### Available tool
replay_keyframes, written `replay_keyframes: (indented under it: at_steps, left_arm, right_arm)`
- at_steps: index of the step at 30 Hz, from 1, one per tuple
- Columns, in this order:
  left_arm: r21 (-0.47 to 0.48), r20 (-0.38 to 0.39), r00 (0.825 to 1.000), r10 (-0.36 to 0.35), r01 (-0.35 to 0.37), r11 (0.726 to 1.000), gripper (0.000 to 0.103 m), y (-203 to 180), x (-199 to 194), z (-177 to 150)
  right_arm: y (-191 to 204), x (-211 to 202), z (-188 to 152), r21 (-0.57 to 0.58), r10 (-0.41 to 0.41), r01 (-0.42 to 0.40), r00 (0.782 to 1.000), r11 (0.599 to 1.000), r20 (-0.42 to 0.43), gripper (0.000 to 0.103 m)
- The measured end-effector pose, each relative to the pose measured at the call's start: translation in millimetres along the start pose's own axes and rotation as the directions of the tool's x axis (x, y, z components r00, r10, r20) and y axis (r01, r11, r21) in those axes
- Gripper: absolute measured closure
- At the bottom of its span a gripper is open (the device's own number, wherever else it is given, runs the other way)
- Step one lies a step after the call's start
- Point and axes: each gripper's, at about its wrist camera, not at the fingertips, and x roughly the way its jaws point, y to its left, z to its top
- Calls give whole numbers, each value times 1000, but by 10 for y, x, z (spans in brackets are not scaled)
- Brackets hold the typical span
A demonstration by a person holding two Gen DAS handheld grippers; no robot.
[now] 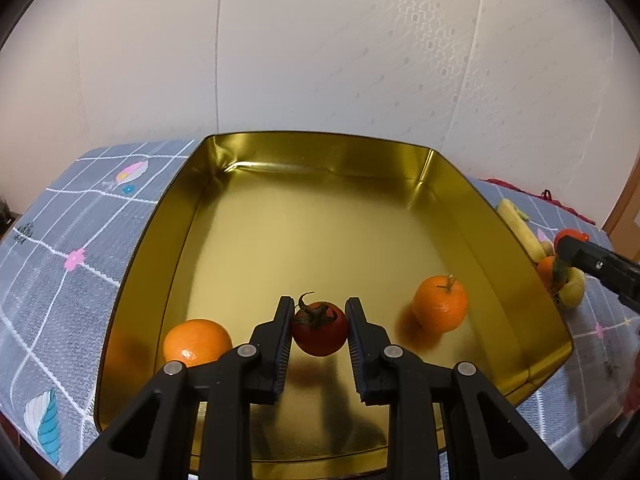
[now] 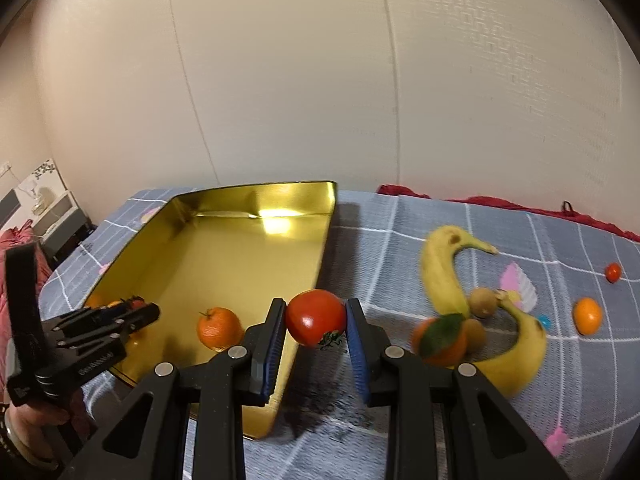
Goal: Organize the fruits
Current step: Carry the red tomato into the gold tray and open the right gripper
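left gripper [image 1: 319, 322] low at 6 o'clock, fingers level, jaws clamped on dark red tomato [image 1: 319, 330], right gripper [image 2: 316, 322] same pose, jaws pinching bright red tomato [image 2: 316, 322], hand [image 2: 30, 426] at 8 o'clock gripping left handle

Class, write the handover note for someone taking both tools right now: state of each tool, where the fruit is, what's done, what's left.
Left tool: shut on a dark red tomato, low inside the gold tray.
Right tool: shut on a bright red tomato, above the tray's right edge.
Done: two oranges in the tray.
Left: release both tomatoes; then from the cloth, two bananas, leafy orange, two kiwis, small orange, small tomato.
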Motion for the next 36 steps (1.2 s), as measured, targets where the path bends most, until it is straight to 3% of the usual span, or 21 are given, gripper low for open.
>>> replay_keyframes:
  at_steps: [10, 36]
  left_arm:
    - [-14, -29, 1000, -5, 5, 1000, 77, 36, 106, 7]
    - [-6, -58, 998, 30, -30, 1000, 77, 108, 160, -36]
  right_arm:
    - [288, 196, 38, -94, 51, -55, 998, 994, -38, 73]
    - [356, 937, 261, -256, 7, -49, 986, 965, -164, 73]
